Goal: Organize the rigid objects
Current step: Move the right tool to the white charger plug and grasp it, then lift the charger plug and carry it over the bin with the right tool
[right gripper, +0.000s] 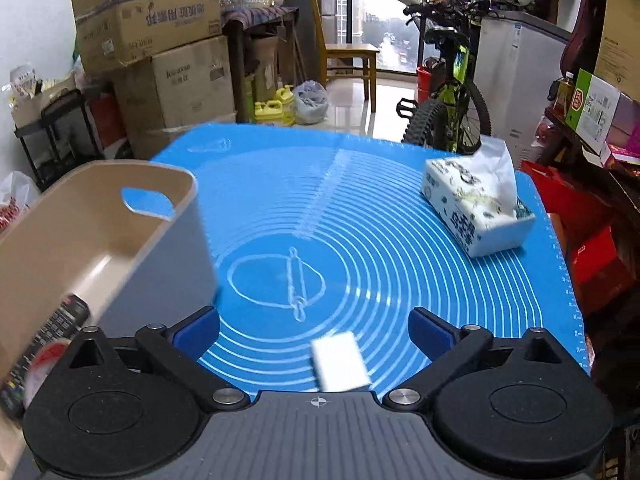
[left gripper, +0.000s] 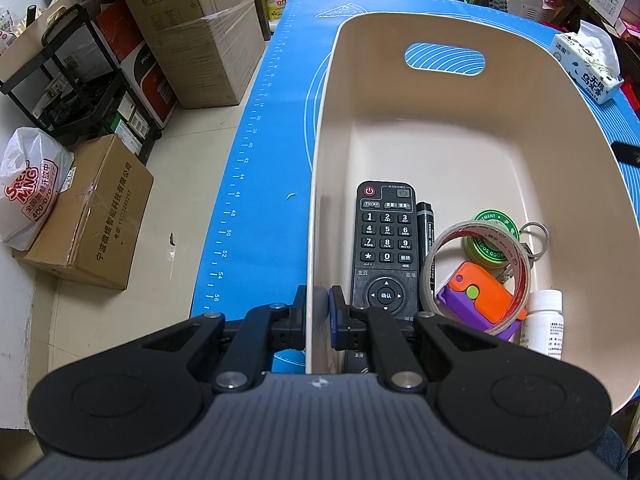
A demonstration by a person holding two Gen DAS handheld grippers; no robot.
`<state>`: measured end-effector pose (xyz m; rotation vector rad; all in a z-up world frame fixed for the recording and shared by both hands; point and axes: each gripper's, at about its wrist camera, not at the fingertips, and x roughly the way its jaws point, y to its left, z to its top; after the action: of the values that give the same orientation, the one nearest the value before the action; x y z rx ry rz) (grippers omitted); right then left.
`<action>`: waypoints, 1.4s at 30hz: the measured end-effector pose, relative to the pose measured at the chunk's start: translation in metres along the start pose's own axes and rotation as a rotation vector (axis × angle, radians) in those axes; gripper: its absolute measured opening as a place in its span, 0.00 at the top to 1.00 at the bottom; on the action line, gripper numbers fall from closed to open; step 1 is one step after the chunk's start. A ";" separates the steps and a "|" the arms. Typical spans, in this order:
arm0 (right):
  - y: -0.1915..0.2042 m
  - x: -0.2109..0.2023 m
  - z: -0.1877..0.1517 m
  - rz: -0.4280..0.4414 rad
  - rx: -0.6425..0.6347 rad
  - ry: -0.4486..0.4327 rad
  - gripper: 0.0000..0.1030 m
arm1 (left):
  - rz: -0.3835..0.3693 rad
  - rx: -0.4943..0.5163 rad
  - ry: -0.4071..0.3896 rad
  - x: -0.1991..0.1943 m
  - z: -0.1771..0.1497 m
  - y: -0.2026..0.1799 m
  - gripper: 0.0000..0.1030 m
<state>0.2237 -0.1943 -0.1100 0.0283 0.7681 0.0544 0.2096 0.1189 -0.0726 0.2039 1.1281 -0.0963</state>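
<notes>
Left wrist: left gripper (left gripper: 319,312) fingers pinch the beige bin (left gripper: 440,92) wall at its near-left rim; remote (left gripper: 382,246) lies inside. Right wrist: right gripper (right gripper: 314,330) fingers spread wide, gripping nothing, white block (right gripper: 340,361) on the counter (right gripper: 380,200) between them.

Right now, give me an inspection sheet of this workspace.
Surface: blue mat, mostly bare.
Job's things: beige bin holds remote, black marker, tape roll, green tin, orange-purple toy, white bottle, key ring; small white block lies on the mat.
Clutter: tissue pack.
Grippers: left gripper shut on bin wall; right gripper open above the block.
Cables: nothing seen.
Surroundings: cardboard boxes, bicycle, chair.
</notes>
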 end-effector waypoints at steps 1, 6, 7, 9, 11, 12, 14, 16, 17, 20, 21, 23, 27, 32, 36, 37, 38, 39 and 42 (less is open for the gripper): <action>-0.003 0.003 -0.003 -0.001 0.003 0.003 0.03 | 0.000 0.000 0.000 0.000 0.000 0.000 0.89; -0.017 0.021 -0.014 -0.012 0.046 0.034 0.02 | 0.001 0.001 0.000 0.000 0.000 0.000 0.89; -0.021 0.025 -0.015 -0.007 0.056 0.048 0.02 | 0.001 0.001 0.000 0.000 0.000 0.000 0.89; -0.025 0.032 -0.019 -0.003 0.068 0.066 0.02 | 0.001 0.001 0.000 0.000 0.000 0.000 0.89; -0.025 0.037 -0.023 -0.024 0.060 0.066 0.02 | 0.001 0.002 0.000 0.000 0.000 0.000 0.89; -0.025 0.039 -0.024 -0.037 0.054 0.068 0.02 | 0.001 0.002 0.000 0.000 0.000 0.000 0.89; -0.023 0.042 -0.027 -0.051 0.037 0.074 0.02 | 0.001 0.002 0.000 0.000 0.000 0.000 0.89; -0.021 0.046 -0.029 -0.066 0.016 0.085 0.02 | 0.001 0.004 0.001 0.000 0.001 0.000 0.89; -0.020 0.048 -0.029 -0.074 0.009 0.088 0.02 | 0.001 0.004 0.001 0.000 0.001 0.000 0.89; -0.019 0.053 -0.030 -0.090 0.010 0.097 0.03 | 0.001 0.004 0.000 0.000 0.001 0.000 0.89; -0.018 0.054 -0.029 -0.095 0.012 0.097 0.03 | 0.001 0.004 0.001 0.000 0.001 0.000 0.89; -0.015 0.056 -0.029 -0.099 0.008 0.105 0.04 | 0.001 0.004 0.002 0.000 0.001 0.000 0.89; -0.010 0.058 -0.028 -0.062 -0.001 0.106 0.17 | 0.001 0.004 0.000 0.000 0.001 0.000 0.89; -0.008 0.062 -0.026 -0.046 0.003 0.132 0.53 | 0.003 0.005 -0.001 0.000 0.001 0.000 0.89; -0.006 0.061 -0.027 -0.035 -0.029 0.137 0.58 | 0.003 0.005 -0.001 0.000 0.001 0.000 0.89; -0.006 0.060 -0.027 -0.031 -0.031 0.138 0.58 | 0.002 0.004 -0.001 0.000 0.001 0.000 0.89; -0.006 0.058 -0.027 -0.030 -0.028 0.135 0.58 | 0.002 0.004 -0.001 0.000 0.001 0.001 0.89; -0.007 0.056 -0.027 -0.029 -0.023 0.130 0.58 | 0.003 0.004 -0.001 0.000 0.001 0.001 0.89; -0.010 0.049 -0.026 -0.021 -0.007 0.114 0.58 | 0.003 0.004 -0.001 0.000 0.001 0.001 0.89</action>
<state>0.2411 -0.2015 -0.1635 0.0101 0.8822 0.0390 0.2105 0.1202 -0.0717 0.2091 1.1265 -0.0958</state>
